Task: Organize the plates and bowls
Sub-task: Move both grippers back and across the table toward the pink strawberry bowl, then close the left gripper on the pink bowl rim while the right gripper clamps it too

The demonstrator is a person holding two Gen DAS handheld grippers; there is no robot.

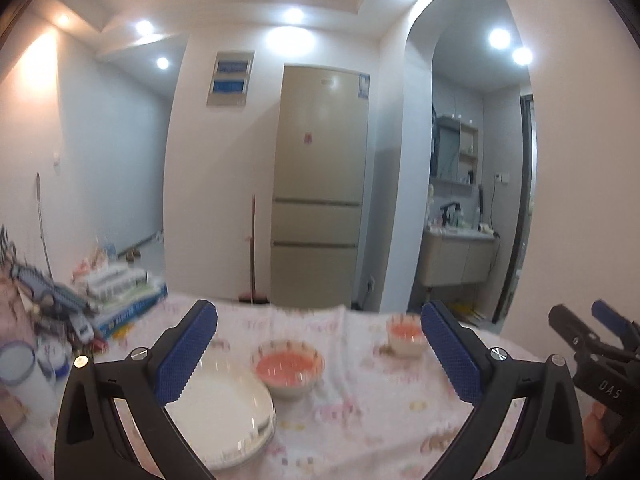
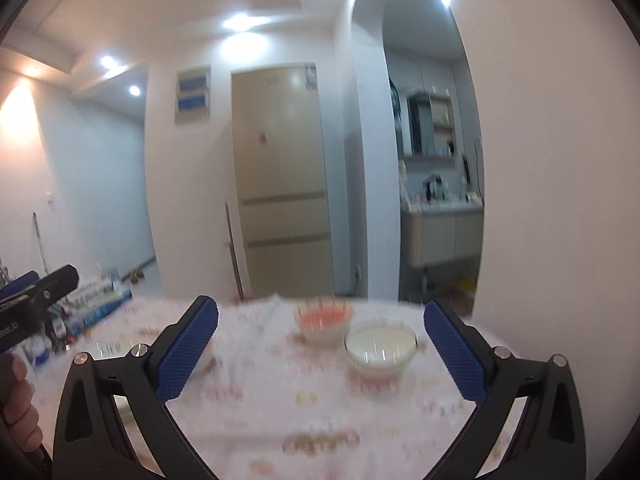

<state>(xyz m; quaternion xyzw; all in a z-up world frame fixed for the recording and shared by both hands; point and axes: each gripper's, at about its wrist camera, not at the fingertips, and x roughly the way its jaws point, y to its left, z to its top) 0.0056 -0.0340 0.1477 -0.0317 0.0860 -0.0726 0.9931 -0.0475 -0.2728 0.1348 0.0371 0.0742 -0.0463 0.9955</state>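
Observation:
Both views are blurred. In the left wrist view a stack of white plates [image 1: 224, 412] lies on the flowered tablecloth [image 1: 360, 408], partly behind my left finger. Just right of the stack is a bowl with a pink inside [image 1: 288, 368]. A second pink bowl [image 1: 405, 334] sits farther back right. My left gripper [image 1: 320, 312] hangs open above them, holding nothing. In the right wrist view a pink bowl [image 2: 324, 320] and a white bowl [image 2: 380, 346] stand close together ahead. My right gripper [image 2: 320, 306] is open and empty above the cloth.
Boxes and containers [image 1: 100, 300] crowd the table's left side, with a lidded tub [image 1: 16, 364] near me. A beige fridge [image 1: 320, 184] stands behind the table, and an archway leads to a washbasin [image 1: 460, 248]. A hand [image 2: 18, 408] holds the left gripper's handle.

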